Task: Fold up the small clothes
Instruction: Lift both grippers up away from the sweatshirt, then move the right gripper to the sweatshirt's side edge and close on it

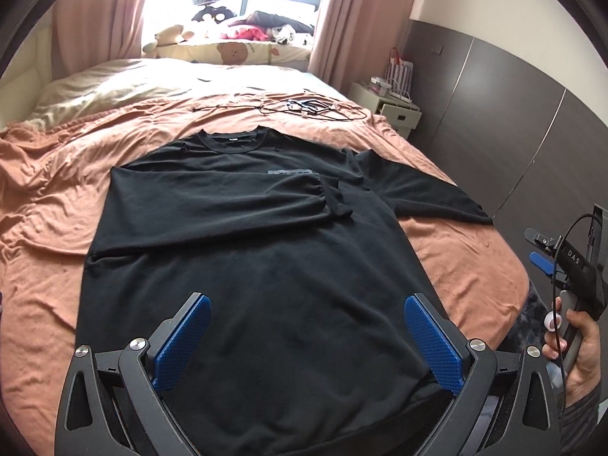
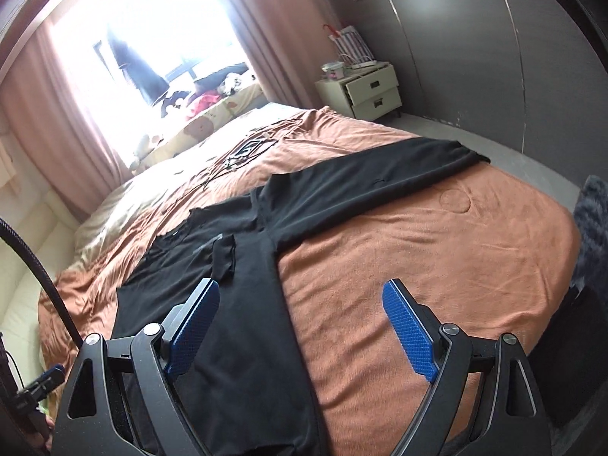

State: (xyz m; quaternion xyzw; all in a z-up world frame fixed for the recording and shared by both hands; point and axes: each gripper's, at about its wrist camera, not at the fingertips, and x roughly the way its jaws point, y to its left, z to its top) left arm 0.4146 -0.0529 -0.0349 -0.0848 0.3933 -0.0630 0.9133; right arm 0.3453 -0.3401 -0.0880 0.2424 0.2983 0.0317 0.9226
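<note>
A black long-sleeved sweatshirt (image 1: pixel 243 266) lies flat on the orange bedspread (image 1: pixel 49 197), collar towards the window. Its left sleeve (image 1: pixel 228 205) is folded across the chest, cuff near the grey chest print. The right sleeve (image 1: pixel 421 186) stretches out to the bed's right edge. My left gripper (image 1: pixel 307 315) hovers open above the lower hem, nothing between its blue pads. In the right wrist view the sweatshirt (image 2: pixel 243 296) lies to the left and the outstretched sleeve (image 2: pixel 380 182) runs away to the right. My right gripper (image 2: pixel 300 300) is open over the garment's right side edge.
Cables and a small dark device (image 1: pixel 304 106) lie on the bed beyond the collar. Plush toys and pillows (image 1: pixel 228 38) line the window sill. A white bedside cabinet (image 2: pixel 361 87) stands by the grey wardrobe wall. A hand holding the right gripper's handle (image 1: pixel 573 285) shows at the right.
</note>
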